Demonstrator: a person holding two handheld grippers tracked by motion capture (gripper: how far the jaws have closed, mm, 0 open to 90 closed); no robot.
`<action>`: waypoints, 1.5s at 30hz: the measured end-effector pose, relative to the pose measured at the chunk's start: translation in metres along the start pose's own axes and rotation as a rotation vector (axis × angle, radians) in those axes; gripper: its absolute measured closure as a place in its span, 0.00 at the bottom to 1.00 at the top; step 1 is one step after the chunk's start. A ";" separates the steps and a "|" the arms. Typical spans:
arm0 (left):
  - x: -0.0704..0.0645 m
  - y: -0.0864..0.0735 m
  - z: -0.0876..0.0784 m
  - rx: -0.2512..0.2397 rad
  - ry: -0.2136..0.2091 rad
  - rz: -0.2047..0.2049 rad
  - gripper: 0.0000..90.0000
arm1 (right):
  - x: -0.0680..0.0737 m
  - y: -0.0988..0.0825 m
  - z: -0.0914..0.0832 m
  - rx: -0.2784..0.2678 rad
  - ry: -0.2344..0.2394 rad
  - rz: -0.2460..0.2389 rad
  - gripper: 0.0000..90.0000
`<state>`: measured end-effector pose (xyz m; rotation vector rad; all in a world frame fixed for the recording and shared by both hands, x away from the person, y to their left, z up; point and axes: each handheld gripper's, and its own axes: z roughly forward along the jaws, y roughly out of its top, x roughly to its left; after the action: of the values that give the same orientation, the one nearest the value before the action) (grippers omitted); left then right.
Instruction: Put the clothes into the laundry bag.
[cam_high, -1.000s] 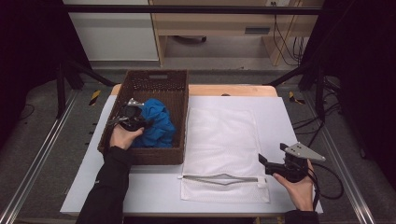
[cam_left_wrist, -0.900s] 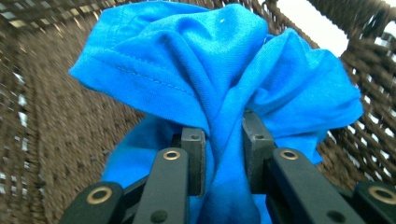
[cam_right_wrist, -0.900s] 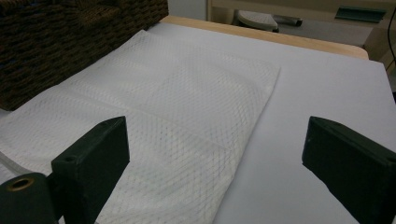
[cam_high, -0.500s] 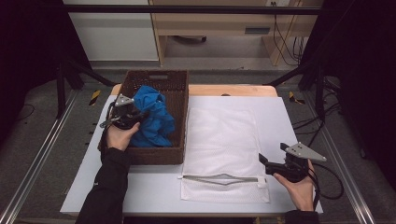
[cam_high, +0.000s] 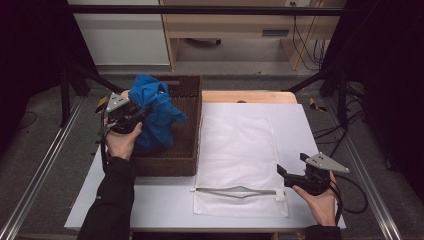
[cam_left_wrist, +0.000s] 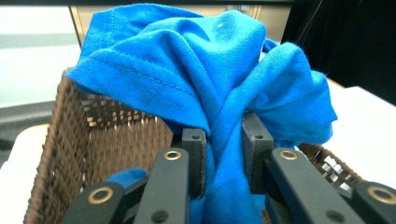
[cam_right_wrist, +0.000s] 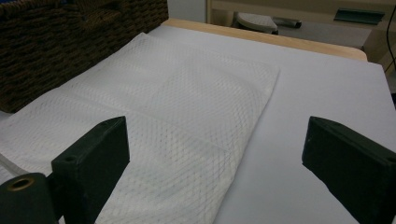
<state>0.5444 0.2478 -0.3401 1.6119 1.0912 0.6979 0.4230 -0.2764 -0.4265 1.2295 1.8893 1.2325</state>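
Left gripper (cam_high: 134, 116) clamped on a bunched fold of the blue shirt (cam_high: 155, 117), pads pressing from both sides, cloth squeezed between the jaws in the left gripper view (cam_left_wrist: 223, 154). Shirt (cam_left_wrist: 201, 79) held up above the wicker basket (cam_high: 187, 125), long axis roughly upright, top bulging over the far rim, lower end hanging down into the basket. Hem with stitching running across the upper fold.

Right gripper (cam_high: 295, 176) near the table's right front corner, jaws wide apart and holding nothing (cam_right_wrist: 215, 172), pointed across the white mesh bag (cam_high: 240, 150). Bag lying flat just beside the basket, long axis running away from the person, zip opening at the near end, slightly gaping.

White tabletop (cam_high: 165, 200) with a wooden strip at the far edge. Beyond, grey floor, pale cabinets, dark frame rails, cables at right
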 end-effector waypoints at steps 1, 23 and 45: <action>-0.001 0.003 -0.003 -0.012 0.001 0.001 0.84 | 0.000 0.000 0.000 -0.001 -0.001 0.000 0.09; -0.042 0.061 -0.072 -0.159 -0.073 0.032 0.84 | 0.002 0.000 0.000 -0.006 0.000 -0.007 0.09; -0.101 0.098 -0.100 -0.228 -0.150 0.098 0.84 | 0.003 0.001 -0.002 -0.019 0.003 -0.014 0.08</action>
<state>0.4474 0.1922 -0.2091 1.5028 0.7989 0.7265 0.4201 -0.2747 -0.4250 1.2033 1.8813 1.2434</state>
